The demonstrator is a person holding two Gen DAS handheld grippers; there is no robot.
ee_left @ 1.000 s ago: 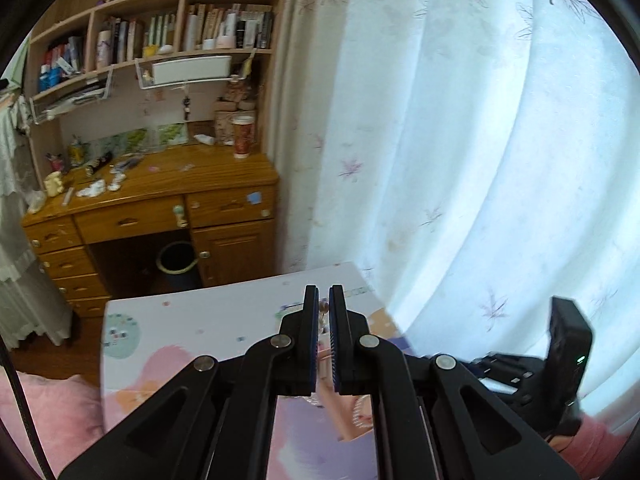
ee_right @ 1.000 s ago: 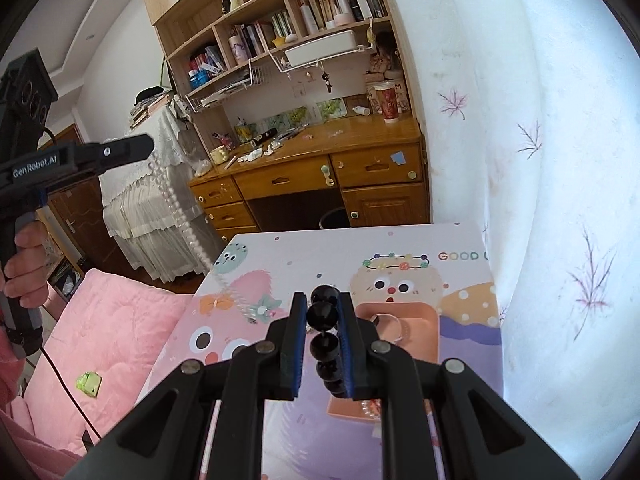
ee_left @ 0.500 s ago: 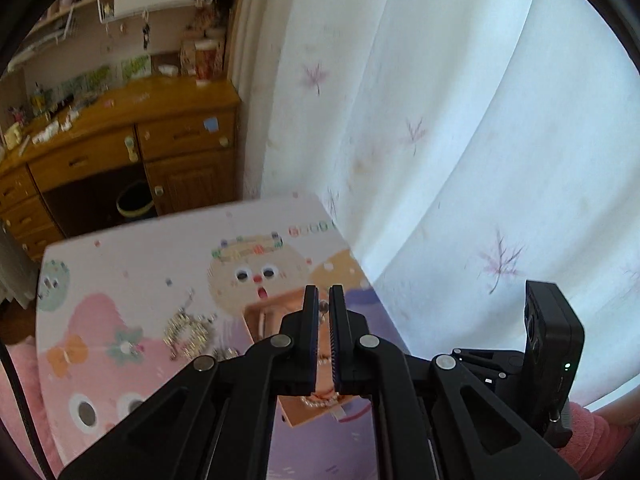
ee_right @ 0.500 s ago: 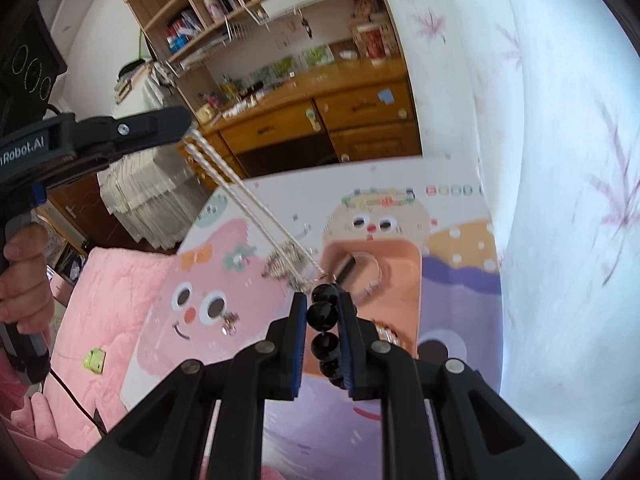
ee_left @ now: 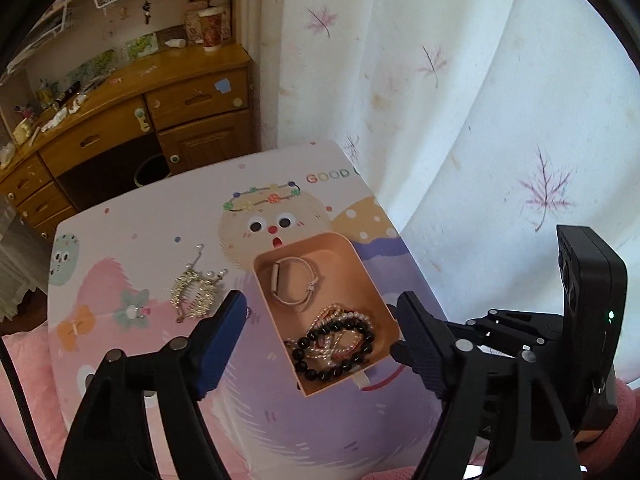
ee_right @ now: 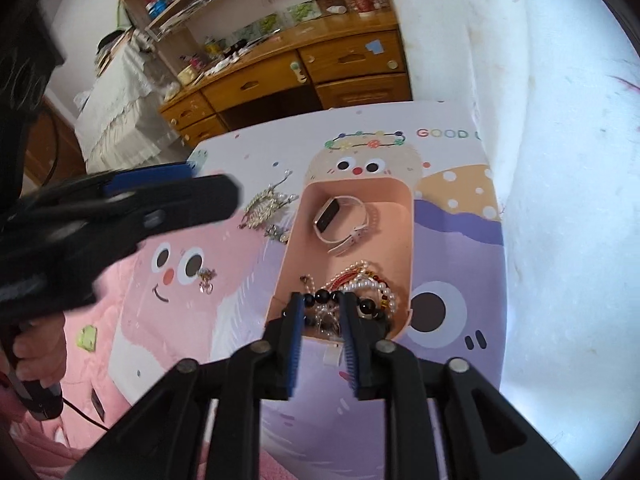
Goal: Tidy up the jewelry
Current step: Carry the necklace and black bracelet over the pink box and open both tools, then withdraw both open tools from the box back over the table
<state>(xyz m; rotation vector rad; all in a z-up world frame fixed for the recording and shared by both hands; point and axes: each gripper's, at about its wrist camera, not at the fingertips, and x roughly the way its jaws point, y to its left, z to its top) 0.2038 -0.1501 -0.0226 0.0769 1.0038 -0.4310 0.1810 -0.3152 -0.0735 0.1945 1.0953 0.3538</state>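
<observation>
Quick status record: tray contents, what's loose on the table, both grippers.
tray: peach tray on the cartoon-print table
in tray: watch; black bead bracelet and pearl strands heaped at the near end
loose on table: gold earrings, left of the tray; small earring
left gripper: open, jaws just opened, empty, over the tray
right gripper: open, jaws just parted, over the bead heap

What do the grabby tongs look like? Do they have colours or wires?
Both tongs are black plastic with silver screws at their joints. The left tongs and right tongs have blue ribbed pads inside their fingers. A thin black cable trails from the left handle. A small green light glows on the right one, above a pink sleeve.
</observation>
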